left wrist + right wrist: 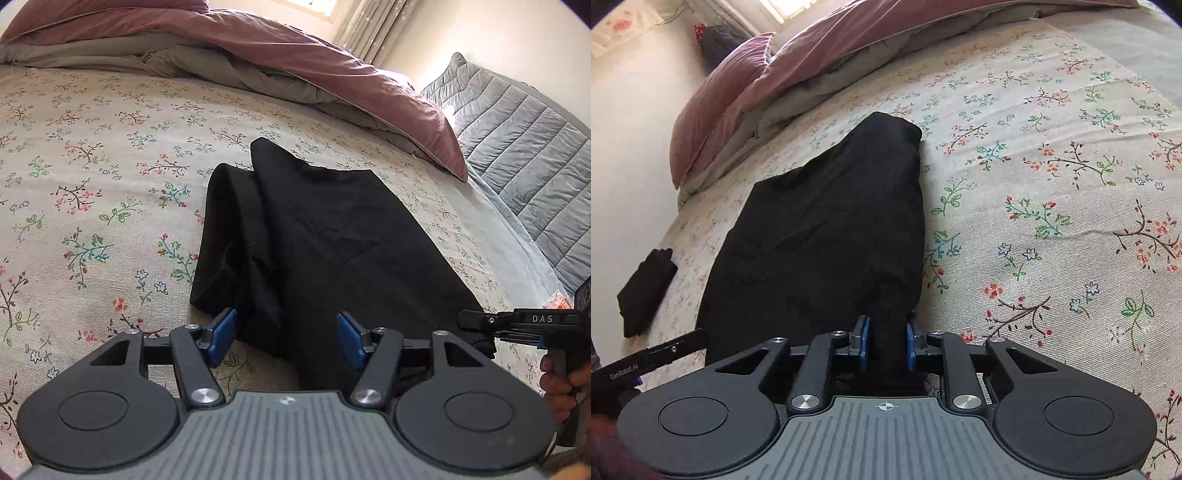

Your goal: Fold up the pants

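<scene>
On the flowered bedsheet (92, 166), just below the pink duvet (295, 48), the black pants (325, 221) are laid lengthwise folded, their near end straddled by the released left gripper (287, 338) and clenched by the right gripper (886, 345), so further folds are judged outstanding.

A bed (92, 155) with a floral sheet carries black pants (317, 236) mid-frame, a rumpled mauve duvet (295, 48) along the top, and a small dark bundle (642, 291) at lower left.
</scene>
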Available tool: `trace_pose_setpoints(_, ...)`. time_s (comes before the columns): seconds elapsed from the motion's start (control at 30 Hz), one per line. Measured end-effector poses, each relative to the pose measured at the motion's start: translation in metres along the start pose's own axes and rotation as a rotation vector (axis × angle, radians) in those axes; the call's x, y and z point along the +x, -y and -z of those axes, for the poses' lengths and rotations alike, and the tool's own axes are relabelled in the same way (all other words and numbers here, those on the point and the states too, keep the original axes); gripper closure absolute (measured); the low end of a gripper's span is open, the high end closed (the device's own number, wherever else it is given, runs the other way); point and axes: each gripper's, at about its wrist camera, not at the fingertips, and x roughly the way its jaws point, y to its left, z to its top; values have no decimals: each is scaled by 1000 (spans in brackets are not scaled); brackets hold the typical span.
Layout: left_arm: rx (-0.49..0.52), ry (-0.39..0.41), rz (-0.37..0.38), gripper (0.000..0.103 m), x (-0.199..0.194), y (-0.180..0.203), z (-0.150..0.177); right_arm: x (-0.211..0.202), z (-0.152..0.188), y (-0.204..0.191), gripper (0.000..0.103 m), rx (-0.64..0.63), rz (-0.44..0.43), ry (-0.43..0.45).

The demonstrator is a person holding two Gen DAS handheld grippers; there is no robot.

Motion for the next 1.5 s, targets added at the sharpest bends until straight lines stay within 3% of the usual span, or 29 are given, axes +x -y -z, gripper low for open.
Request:
trace_pose_setpoints(0.07, -15, -40, 25, 31, 0, -4, 1, -8, 0, -3, 88, -13, -17, 8)
trace_pose_setpoints(0.13, -56, -96, 85, 31, 3, -7, 4, -4, 6, -6, 87, -53, 40, -37)
trace_pose_setpoints(0.17, -69, -111, 106, 31, 5, -7, 6, 1, 9, -7, 82, -79, 73, -54)
trace_pose_setpoints(0.23, -57, -120, 113, 31, 7, -4, 10, 9, 16, -7, 78, -116, 119, -59)
trace_pose_setpoints(0.33, -14, -117, 51, 31, 10, 2, 14, 4, 16, -11, 64, -136, 130, -47)
trace_pose_setpoints(0.37, -11, -117, 43, 31, 9, 3, 14, 1, 16, -12, 51, -145, 146, -40)
trace_pose_setpoints(0.4, -9, -113, 39, 31, 8, 4, 14, -1, 17, -14, 45, -157, 167, -32)
trace_pose_setpoints(0.53, 53, -61, -27, 20, -4, 17, 12, -12, 21, -30, 44, -240, 239, -8)
trace_pose_setpoints(0.6, 89, -39, -50, 13, -11, 26, 13, -18, 23, -39, 36, -273, 265, 9)
trace_pose_setpoints(0.8, 138, 14, -140, 0, -29, 47, 23, -40, 33, -62, 27, -332, 301, 62)
trace_pose_setpoints(0.93, 144, 14, -245, 0, -36, 61, 30, -48, 36, -70, 22, -319, 298, 71)
trace_pose_setpoints(1.13, 64, 37, -306, 0, -46, 72, 33, -66, 47, -78, 15, -262, 320, 87)
trace_pose_setpoints(1.27, 42, -12, -350, 0, -44, 83, 44, -73, 61, -82, 8, -261, 364, 129)
trace_pose_setpoints(1.5, 97, -18, -452, 0, -39, 101, 61, -73, 85, -81, 6, -263, 390, 131)
